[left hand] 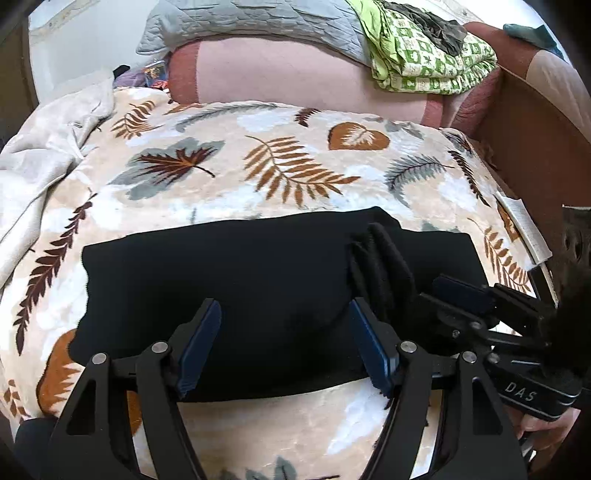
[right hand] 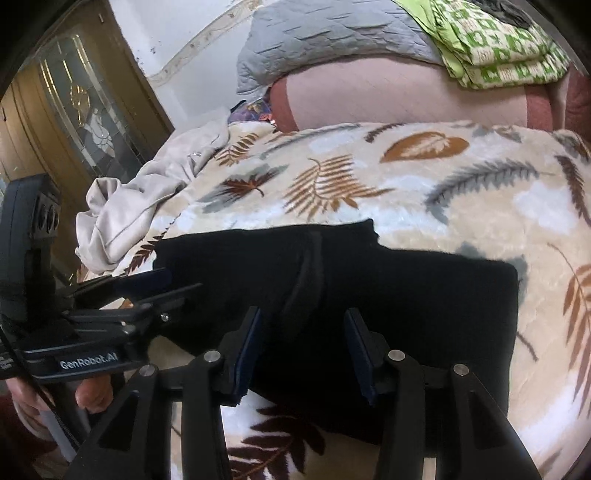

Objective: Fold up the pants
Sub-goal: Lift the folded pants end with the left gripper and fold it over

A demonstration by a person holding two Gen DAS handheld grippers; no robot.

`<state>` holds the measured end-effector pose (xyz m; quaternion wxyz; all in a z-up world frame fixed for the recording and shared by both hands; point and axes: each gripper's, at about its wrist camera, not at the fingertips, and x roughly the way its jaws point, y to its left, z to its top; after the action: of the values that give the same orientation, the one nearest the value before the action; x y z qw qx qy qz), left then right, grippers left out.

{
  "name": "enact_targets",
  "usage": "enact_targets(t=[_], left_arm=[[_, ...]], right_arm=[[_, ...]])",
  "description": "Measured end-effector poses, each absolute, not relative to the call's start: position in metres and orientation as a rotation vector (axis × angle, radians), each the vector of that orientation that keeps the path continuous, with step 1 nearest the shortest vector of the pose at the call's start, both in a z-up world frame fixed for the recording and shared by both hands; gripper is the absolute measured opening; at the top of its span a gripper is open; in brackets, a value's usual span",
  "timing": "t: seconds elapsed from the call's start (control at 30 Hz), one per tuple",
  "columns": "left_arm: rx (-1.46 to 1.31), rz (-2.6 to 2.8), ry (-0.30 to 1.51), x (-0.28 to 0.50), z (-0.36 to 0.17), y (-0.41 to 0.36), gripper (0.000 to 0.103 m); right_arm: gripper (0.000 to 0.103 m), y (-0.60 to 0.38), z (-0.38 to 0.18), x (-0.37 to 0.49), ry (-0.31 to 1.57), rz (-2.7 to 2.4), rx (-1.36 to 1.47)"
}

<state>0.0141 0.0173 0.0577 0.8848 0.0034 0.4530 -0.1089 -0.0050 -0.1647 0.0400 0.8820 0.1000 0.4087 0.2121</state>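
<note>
- Black pants (left hand: pixel 229 288) folded into a compact rectangle, lying flat on the leaf-print blanket (left hand: pixel 280 155) covering the bed.
- Bunched ridge of black fabric (left hand: pixel 380 266) standing up near the right end of the fold; possibly the waistband, hard to tell against the dark cloth.
- Left gripper (left hand: pixel 286 345) poised over the near edge of the pants, fingers (left hand: pixel 201 343) spread wide, nothing pinched between them.
- Right gripper (right hand: pixel 303 354) just beside it over the same fold, fingers (right hand: pixel 245 354) parted, pads clear of the cloth.
- A hand (right hand: pixel 92 397) visible on the left gripper's handle.
- Crumpled beige garment (right hand: pixel 147 206) at the blanket's far left edge, well apart from the pants.
- Green patterned folded cloth (left hand: pixel 432 62) and grey quilt (left hand: pixel 251 22) on the pink headboard (left hand: pixel 288 74) beyond.
</note>
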Motion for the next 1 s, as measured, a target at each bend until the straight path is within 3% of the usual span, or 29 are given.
enact_targets(t=[0.3, 0.37, 0.67, 0.73, 1.0], left_arm=[[-0.049, -0.174, 0.959, 0.014, 0.055, 0.043, 0.071], [-0.070, -0.162, 0.970, 0.014, 0.053, 0.051, 0.072], [-0.260, -0.122, 1.015, 0.004, 0.049, 0.096, 0.078], [-0.311, -0.097, 1.009, 0.000, 0.049, 0.110, 0.084], [-0.346, 0.000, 1.047, 0.000, 0.036, 0.125, 0.084]], right_arm=[[0.048, -0.152, 0.029, 0.008, 0.913, 0.491, 0.221], [0.053, -0.153, 0.039, 0.009, 0.890, 0.490, 0.214], [0.054, -0.129, 0.058, 0.033, 0.856, 0.544, 0.201], [0.055, -0.118, 0.060, 0.040, 0.853, 0.571, 0.188], [0.058, -0.086, 0.060, 0.059, 0.867, 0.624, 0.155]])
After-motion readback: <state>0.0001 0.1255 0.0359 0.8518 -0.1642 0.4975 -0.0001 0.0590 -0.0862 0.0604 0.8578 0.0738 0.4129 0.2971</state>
